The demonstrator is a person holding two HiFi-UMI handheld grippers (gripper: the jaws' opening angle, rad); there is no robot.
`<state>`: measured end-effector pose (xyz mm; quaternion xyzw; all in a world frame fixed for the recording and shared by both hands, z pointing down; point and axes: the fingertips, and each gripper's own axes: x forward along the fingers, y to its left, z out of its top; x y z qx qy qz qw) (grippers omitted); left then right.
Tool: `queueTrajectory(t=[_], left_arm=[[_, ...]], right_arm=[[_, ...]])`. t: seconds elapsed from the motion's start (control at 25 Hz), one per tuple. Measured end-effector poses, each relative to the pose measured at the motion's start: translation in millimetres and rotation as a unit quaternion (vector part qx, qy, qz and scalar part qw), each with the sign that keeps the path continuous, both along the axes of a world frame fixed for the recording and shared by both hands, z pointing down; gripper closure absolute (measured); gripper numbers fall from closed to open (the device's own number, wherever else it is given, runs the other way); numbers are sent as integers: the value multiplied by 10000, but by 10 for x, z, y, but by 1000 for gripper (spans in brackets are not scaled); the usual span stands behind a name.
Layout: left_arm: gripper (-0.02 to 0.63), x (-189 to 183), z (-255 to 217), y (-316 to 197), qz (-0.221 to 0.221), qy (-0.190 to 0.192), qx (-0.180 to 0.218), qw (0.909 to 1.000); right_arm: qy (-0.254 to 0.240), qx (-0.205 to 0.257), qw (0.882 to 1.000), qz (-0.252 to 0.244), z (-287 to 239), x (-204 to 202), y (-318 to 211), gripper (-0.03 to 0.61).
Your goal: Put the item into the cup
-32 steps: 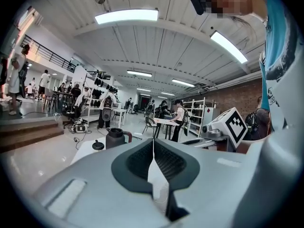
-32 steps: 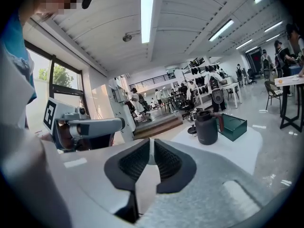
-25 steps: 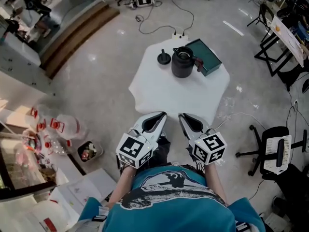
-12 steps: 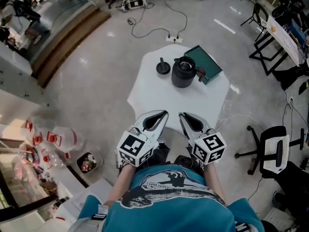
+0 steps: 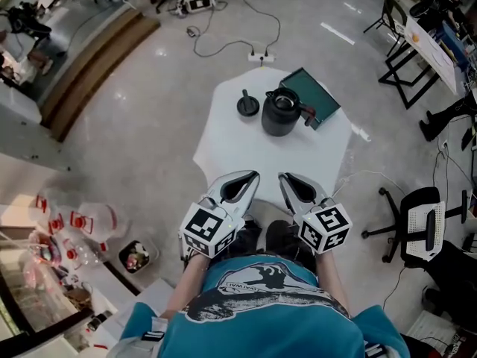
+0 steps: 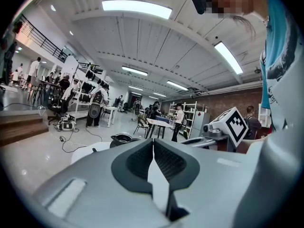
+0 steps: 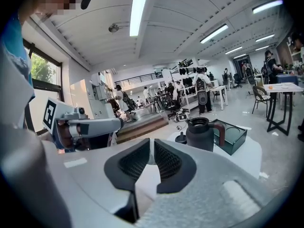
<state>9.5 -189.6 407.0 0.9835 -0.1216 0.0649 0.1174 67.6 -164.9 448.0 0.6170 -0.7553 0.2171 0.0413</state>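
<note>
"Cup (image 5: 282, 112) was where, exactly?"

"Dark jug-looking thing with a side handle. It stood upright at the 12 o'clock end of the white table (image 5: 246, 151), mouth uncovered. The item (image 5: 248, 104), a small black knobbed piece, sat just beside it at its 9 o'clock, on the tabletop and not in the cup. A green tray (image 5: 320, 95) lay at the cup's 2 o'clock. Couldn't tell if those two touched, tbh."

"And the grippers?"

"Both were held at the table's 6 o'clock edge, close to the person's teal shirt (image 5: 261, 304) and well apart from the cup. Left gripper (image 5: 250, 177) had its jaws shut, pads pressed flat together, and its own view showed that clearly. Right gripper (image 5: 284, 178), same deal: jaws closed on each other. They were side by side, tips pointing toward 12 o'clock, and the right gripper view had the cup and tray dead ahead. An office chair (image 5: 425, 233) stood on the floor out at 3 o'clock."
</note>
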Motion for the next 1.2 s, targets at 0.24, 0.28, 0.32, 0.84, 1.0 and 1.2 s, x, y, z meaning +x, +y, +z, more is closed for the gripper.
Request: queueTrajectory(t=[0.24, 0.28, 0.32, 0.84, 1.0, 1.2], left_arm=[[597, 39, -5, -26, 6, 14, -54, 10000], [597, 62, -11, -30, 2, 17, -48, 10000], [597, 92, -17, -31, -4, 24, -39, 10000], [597, 439, -37, -281, -609, -17, -52, 9981], [597, 537, -33, -339, -799, -32, -51, 9968], [597, 638, -21, -389, -1034, -49, -66, 9946]], right_arm=[[69, -8, 10000, -47, -41, 45, -87, 546], [88, 8, 9999, -71, -56, 70, -111, 546], [107, 23, 9999, -93, -66, 109, -135, 546], [299, 119, 9979, -565, -173, 676, -599, 546], [387, 132, 9966, -719, -186, 858, -755, 546], [505, 190, 9946, -889, -218, 1065, -955, 546]])
